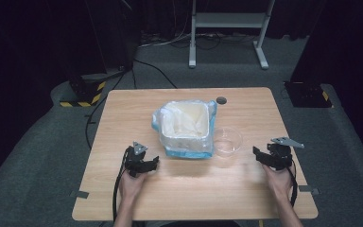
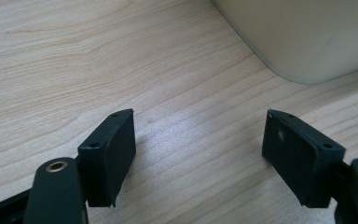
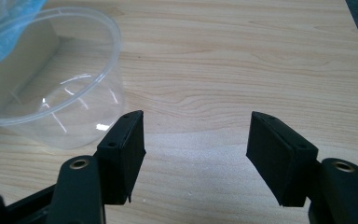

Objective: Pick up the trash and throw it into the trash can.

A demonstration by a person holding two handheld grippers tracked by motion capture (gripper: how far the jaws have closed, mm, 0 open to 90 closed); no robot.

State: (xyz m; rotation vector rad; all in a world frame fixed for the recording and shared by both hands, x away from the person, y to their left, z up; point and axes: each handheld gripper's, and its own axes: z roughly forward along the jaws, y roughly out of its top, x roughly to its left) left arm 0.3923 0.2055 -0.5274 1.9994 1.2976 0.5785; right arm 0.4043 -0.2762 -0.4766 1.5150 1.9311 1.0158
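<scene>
A cream bin (image 1: 187,126) lined with a blue-edged plastic bag stands in the middle of the wooden table (image 1: 246,198). Just right of it sits a clear round plastic container (image 1: 227,140), empty. My left gripper (image 1: 151,163) lies low on the table left of the bin's front corner, open with nothing between its jaws. In the left gripper view the bin's rounded corner (image 2: 303,37) lies ahead to the right of the gripper (image 2: 199,135). My right gripper (image 1: 260,155) is open to the right of the container. The container (image 3: 60,88) appears ahead-left of the gripper (image 3: 196,135), apart from it.
A dark round hole (image 1: 221,100) marks the table behind the bin. The table's right edge lies close beside the right hand. On the carpet beyond stand a white metal frame (image 1: 227,28) and a base with yellow-black stripes (image 1: 82,97).
</scene>
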